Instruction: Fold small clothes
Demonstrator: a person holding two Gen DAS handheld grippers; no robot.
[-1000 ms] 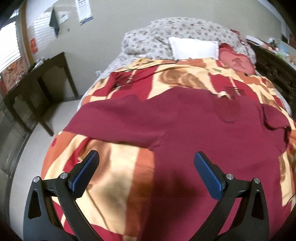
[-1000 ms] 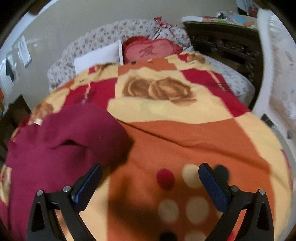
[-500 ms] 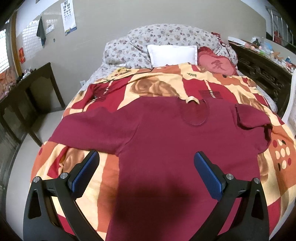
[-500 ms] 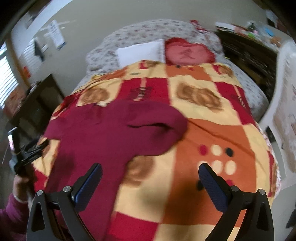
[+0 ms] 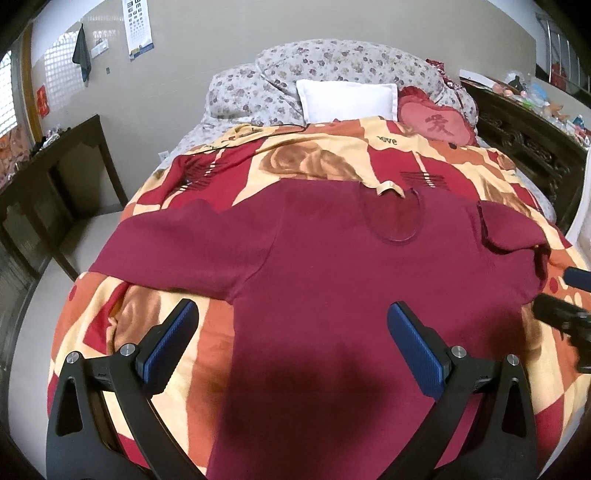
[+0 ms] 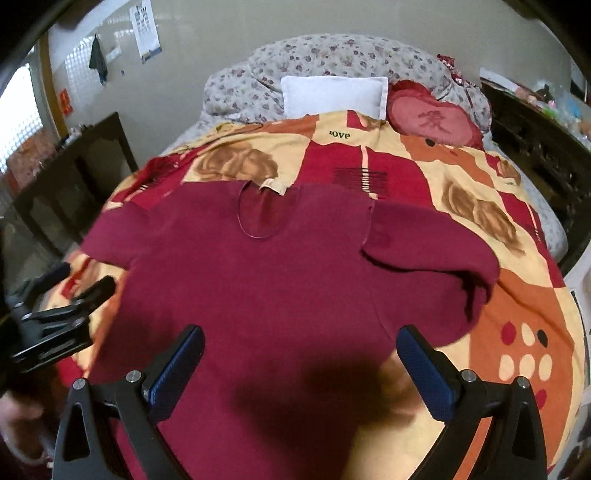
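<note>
A dark red shirt (image 5: 332,266) is lying flat on the bed, on top of a blanket (image 5: 325,147) with red, orange and cream patches. The neck of the shirt (image 5: 395,214) is pointing toward the far end of the bed, where a white pillow (image 5: 347,99) and a red heart pillow (image 5: 436,123) are leaning on a flowery quilt (image 5: 332,62). One sleeve (image 5: 184,247) is stretching out flat toward the side where a dark desk (image 5: 55,173) is standing by the wall. The other sleeve (image 6: 432,243) is lying bunched and folded over on the other side. The left claw (image 5: 291,339) is hanging over the lower part of the shirt with its two blue fingers wide apart, and it is holding nothing. The right claw (image 6: 299,362) is also hanging over the lower part of the shirt, wide open and holding nothing. Each claw is showing at the edge of the other one's view, so they are side by side above the near end of the bed. A paper chart (image 5: 138,26) is hanging on the wall behind the bed
</note>
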